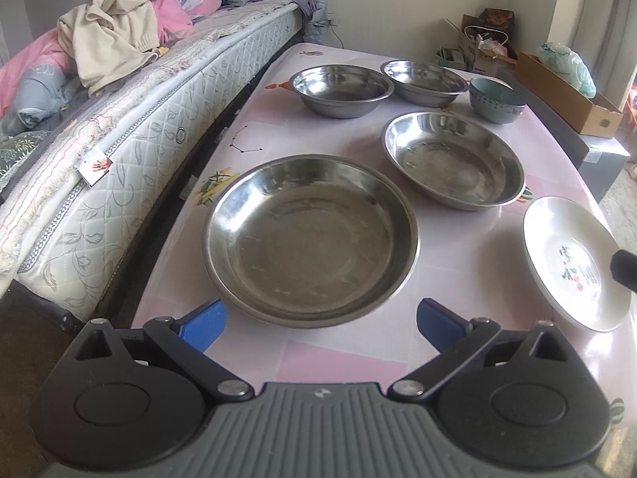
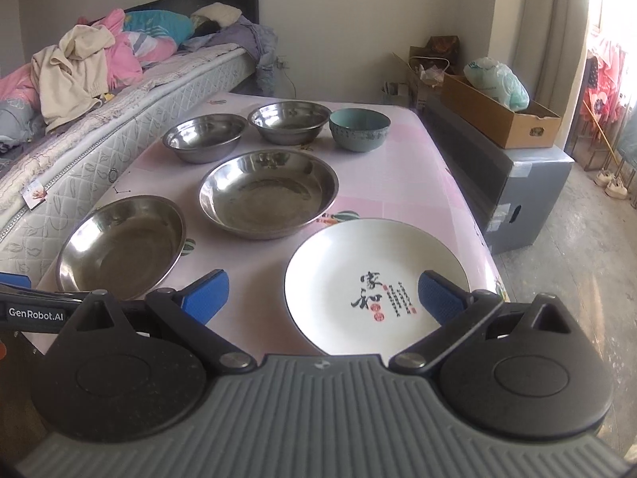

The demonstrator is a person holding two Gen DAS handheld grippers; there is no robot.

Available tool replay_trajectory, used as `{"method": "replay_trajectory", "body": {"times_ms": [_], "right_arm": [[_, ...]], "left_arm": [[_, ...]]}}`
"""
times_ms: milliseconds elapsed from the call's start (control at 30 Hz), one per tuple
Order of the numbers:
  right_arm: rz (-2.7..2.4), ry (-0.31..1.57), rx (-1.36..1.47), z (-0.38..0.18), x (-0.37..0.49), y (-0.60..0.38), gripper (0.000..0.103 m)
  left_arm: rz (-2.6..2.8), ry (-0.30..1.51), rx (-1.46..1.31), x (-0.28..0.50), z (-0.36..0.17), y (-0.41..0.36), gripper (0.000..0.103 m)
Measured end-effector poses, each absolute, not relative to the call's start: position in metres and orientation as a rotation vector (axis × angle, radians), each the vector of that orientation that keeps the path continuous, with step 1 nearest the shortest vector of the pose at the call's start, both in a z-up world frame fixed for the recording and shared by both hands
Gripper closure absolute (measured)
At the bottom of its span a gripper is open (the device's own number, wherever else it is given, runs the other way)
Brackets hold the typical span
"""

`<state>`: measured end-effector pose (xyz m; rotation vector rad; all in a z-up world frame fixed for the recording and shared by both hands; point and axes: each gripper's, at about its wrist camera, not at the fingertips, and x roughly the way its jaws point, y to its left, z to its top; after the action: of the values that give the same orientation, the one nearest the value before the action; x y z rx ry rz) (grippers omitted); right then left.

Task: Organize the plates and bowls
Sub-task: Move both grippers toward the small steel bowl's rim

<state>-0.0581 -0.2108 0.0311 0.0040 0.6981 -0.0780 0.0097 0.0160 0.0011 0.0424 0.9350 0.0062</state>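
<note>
- The left gripper (image 1: 320, 320) is held low over the near edge of the pink table (image 1: 350, 358), pointing forward along it, jaws spread wide and holding nothing.
- Just ahead of the left jaws, roughly centred in their gap, lies the near steel plate (image 1: 310, 239); its near rim sits close to the blue fingertips (image 1: 203, 324) without touching them.
- Farther ahead and to the right of those jaws lies a second steel plate (image 1: 454, 161), apart from the first.
- Beyond it, two steel bowls (image 1: 342, 89) stand side by side, with a teal bowl (image 1: 495, 99) to their right.
- The right gripper (image 2: 322, 298) is likewise low and level at the table's near edge, jaws wide apart and empty.
- A white plate (image 2: 376, 283) with black calligraphy lies flat just ahead of the right jaws, off-centre towards the right finger; that blue fingertip (image 2: 438, 296) overlaps the plate's right part in the view, and whether it touches cannot be told.
- Well left of the right jaws, the left gripper's arm shows beside the near steel plate.
- A bed (image 2: 119, 91) with heaped bedding runs along the table's left side.
</note>
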Motion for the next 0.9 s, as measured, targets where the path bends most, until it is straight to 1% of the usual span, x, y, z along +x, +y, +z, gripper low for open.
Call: {"method": "replay_trajectory", "body": {"times_ms": [233,433,567,667,833,900], "right_arm": [[0.063,0.592,0.066,0.054,-0.029,-0.23,0.001],[0.095,0.567,0.055,0.07,0.02,-0.237,0.001],[0.145,0.533,0.06,0.082,0.066,-0.234,0.001],[0.194,0.541,0.067,0.088,0.109,-0.227,0.001],[0.261,0.578,0.078,0.084,0.186,-0.211,0.003],[0.286,0.613,0.089,0.075,0.22,-0.201,0.005]], "left_arm": [[0.108,0.885,0.01,0.041,0.012,0.051,0.001],[0.163,0.865,-0.015,0.083,0.024,0.079,0.001],[0.168,0.842,0.0,0.122,0.036,0.091,0.0],[0.115,0.851,-0.016,0.157,0.04,0.101,0.0],[0.024,0.859,-0.019,0.22,0.03,0.107,0.0],[0.009,0.866,-0.011,0.246,0.022,0.106,0.001]]}}
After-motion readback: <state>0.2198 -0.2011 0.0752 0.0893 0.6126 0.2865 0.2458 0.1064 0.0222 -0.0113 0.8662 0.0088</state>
